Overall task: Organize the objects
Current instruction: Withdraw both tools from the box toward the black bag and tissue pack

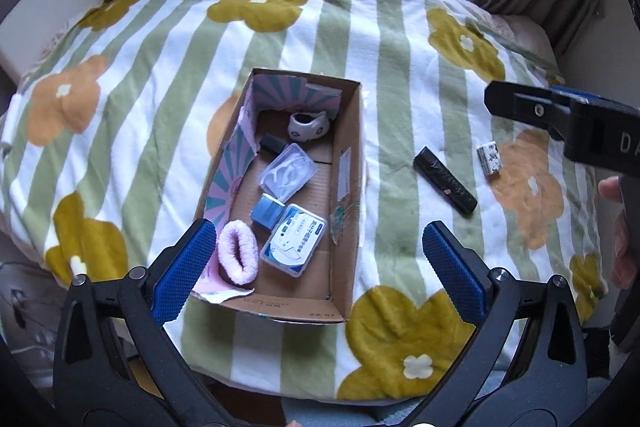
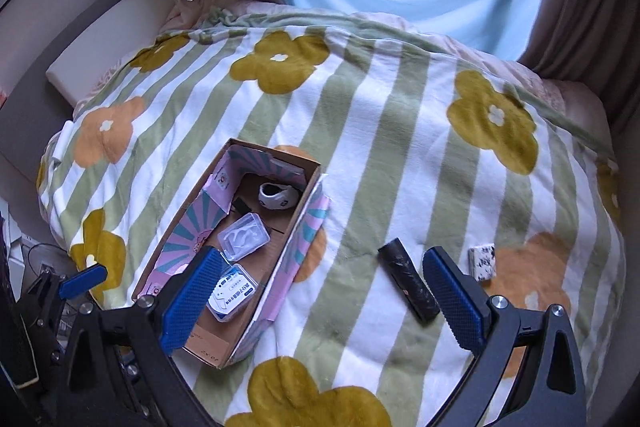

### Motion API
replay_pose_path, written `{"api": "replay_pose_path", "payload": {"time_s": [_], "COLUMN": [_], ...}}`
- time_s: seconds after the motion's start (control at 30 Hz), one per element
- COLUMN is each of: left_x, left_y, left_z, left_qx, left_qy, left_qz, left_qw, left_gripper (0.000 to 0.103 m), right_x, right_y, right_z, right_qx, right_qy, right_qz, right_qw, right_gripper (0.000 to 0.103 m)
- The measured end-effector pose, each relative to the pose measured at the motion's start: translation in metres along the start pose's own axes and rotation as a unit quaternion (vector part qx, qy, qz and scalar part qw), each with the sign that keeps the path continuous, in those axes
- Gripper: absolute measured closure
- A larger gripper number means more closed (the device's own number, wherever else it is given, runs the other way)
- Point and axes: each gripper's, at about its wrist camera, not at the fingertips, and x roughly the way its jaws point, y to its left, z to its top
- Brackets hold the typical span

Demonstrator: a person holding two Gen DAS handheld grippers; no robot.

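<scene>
Left wrist view: left gripper [image 1: 316, 263] hovers low over the near end of the cardboard box [image 1: 347, 187], fingers wide, empty. Box already holds a pink fuzzy sock [image 1: 239, 253], two clear cases, a blue packet, a white sock. Still out on the bed blanket [image 1: 400, 75]: black roll [image 1: 445, 180], small white packet [image 1: 490, 158]. Right gripper [image 2: 316, 291] hangs above the roll, fingers wide, empty. Most seems sorted; two items left.

left gripper [image 1: 316, 259]: black frame, silver screws | fingers [image 1: 182, 267]: blue knurled pads
</scene>
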Motion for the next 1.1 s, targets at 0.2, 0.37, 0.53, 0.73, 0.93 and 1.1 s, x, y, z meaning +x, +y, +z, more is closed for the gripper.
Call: {"api": "replay_pose_path", "payload": {"time_s": [0.2,0.37,0.53,0.73,0.93,1.1], "left_x": [-0.004,-0.003,-0.005,0.007,0.025,0.04], "left_y": [-0.038,-0.066,-0.084,-0.099,-0.117,-0.132], "left_z": [0.008,0.01,0.008,0.001,-0.002,0.002], "left_qx": [0.046,0.073,0.084,0.095,0.082,0.054], "left_qy": [-0.007,-0.006,0.002,0.02,0.033,0.04], "left_qz": [-0.032,-0.057,-0.073,-0.097,-0.106,-0.103], "left_qw": [0.9984,0.9957,0.9937,0.9904,0.9904,0.9924], "left_gripper": [0.0,0.0,0.0,0.0,0.0,0.0], "right_x": [-0.027,-0.042,-0.058,-0.062,-0.061,-0.049], "right_y": [-0.044,-0.07,-0.082,-0.097,-0.118,-0.148], "right_z": [-0.035,-0.054,-0.069,-0.085,-0.093,-0.087], "right_qx": [0.064,0.101,0.12,0.136,0.125,0.105], "right_qy": [-0.011,-0.017,-0.023,-0.028,-0.028,-0.034], "right_qz": [-0.031,-0.052,-0.066,-0.084,-0.093,-0.084], "right_qw": [0.997,0.993,0.99,0.987,0.987,0.99], "right_gripper": [0.003,0.003,0.003,0.003,0.003,0.003]}}
